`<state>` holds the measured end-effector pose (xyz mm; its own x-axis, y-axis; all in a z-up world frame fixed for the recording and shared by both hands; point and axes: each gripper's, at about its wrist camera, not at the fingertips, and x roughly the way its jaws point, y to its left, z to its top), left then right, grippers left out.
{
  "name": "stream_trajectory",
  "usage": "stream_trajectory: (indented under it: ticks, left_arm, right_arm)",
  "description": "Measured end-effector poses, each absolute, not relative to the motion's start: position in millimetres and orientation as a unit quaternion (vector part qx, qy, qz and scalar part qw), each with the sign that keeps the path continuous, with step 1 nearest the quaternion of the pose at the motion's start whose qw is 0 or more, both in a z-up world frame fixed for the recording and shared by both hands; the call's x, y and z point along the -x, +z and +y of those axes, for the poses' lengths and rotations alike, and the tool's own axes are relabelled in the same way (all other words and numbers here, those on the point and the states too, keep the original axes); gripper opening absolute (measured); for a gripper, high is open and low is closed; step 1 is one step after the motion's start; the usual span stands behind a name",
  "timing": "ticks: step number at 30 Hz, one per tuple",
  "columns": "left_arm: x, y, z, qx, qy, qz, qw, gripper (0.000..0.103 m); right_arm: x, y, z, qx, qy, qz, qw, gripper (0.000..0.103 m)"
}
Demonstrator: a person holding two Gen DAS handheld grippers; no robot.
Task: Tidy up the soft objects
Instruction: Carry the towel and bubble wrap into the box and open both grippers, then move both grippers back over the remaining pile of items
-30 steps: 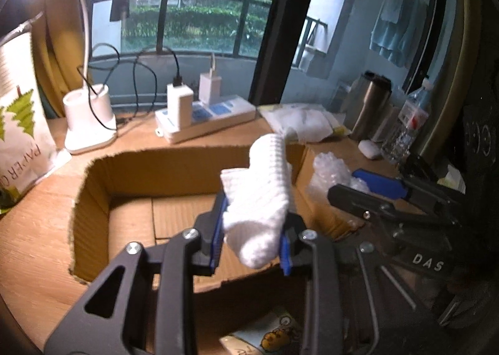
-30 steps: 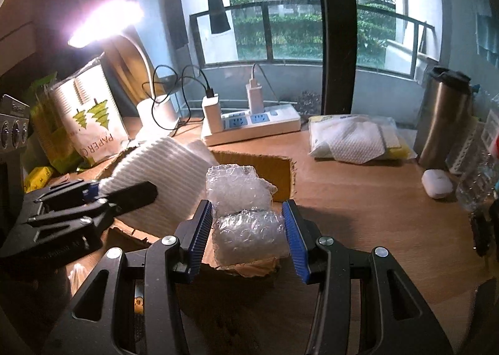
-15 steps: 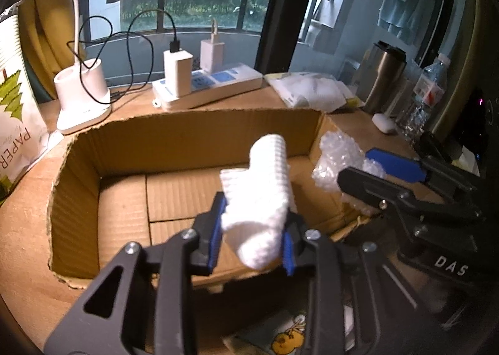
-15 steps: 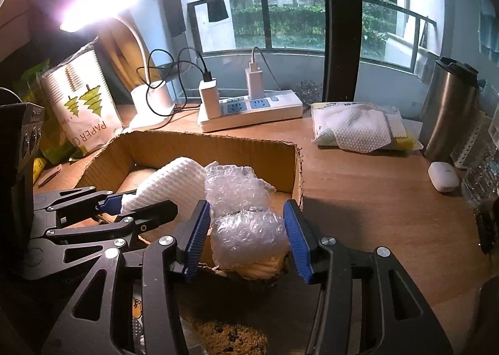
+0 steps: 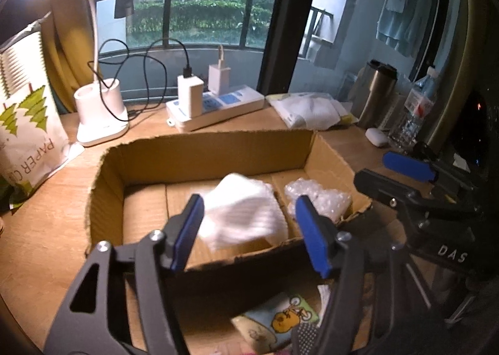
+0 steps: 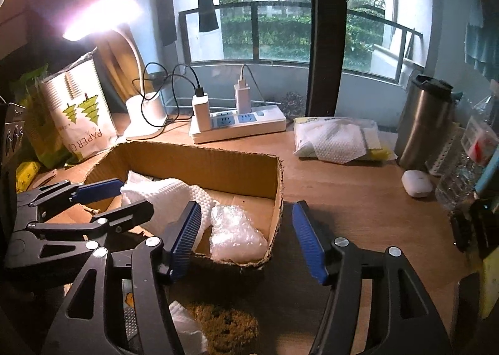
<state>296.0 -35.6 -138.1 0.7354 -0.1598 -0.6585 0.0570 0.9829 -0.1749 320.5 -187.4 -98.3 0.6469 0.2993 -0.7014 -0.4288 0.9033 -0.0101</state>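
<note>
Nearest you, on the counter (image 6: 358,199) under both tools, lie a cartoon-printed cloth (image 5: 277,320), a yellow-brown sponge (image 6: 224,328) and a bit of white tissue (image 6: 187,331), not yet sorted.

Your left hand-held gripper (image 5: 249,230) is over the near edge of the cardboard box (image 5: 212,152). Its jaws are opening and grip nothing. The white knitted cloth (image 5: 241,214) shows blurred between and beyond them, inside the box; whether it has settled on the box floor you cannot tell.

Your right hand-held gripper (image 6: 246,239) is at the box's near right corner. Its jaws are also opening, clear of the bubble wrap (image 6: 235,236), which sits in that corner, just beside the cloth.

This looks like the release step: two soft things dropped into the box. The next move likely calls for drawing both tools back and down toward the loose items in front.

The box's torn near rim stands between the tools and those items, so lift clear of it. To the right of the box the counter is bare. Farther back stand a power strip (image 6: 240,124), a lamp base (image 6: 146,118), a paper bag (image 6: 78,112), a tissue pack (image 6: 336,143), a steel flask (image 6: 424,121) and a water bottle (image 5: 411,112).
</note>
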Motion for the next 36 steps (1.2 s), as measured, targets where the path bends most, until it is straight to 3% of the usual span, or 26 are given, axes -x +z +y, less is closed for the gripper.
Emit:
stream_trajectory:
  ticks: [19,36]
  left_arm:
    - [-233,-103,-28,0.076,-0.059,0.309,0.946,0.068]
    - [-195,-121,-22,0.087,-0.049,0.322,0.941,0.069]
  right_arm:
    - [-267,-69,-196,0.088,0.194,0.339,0.916,0.065]
    - [-232,-86,-195,0.088,0.201,0.353,0.909,0.065]
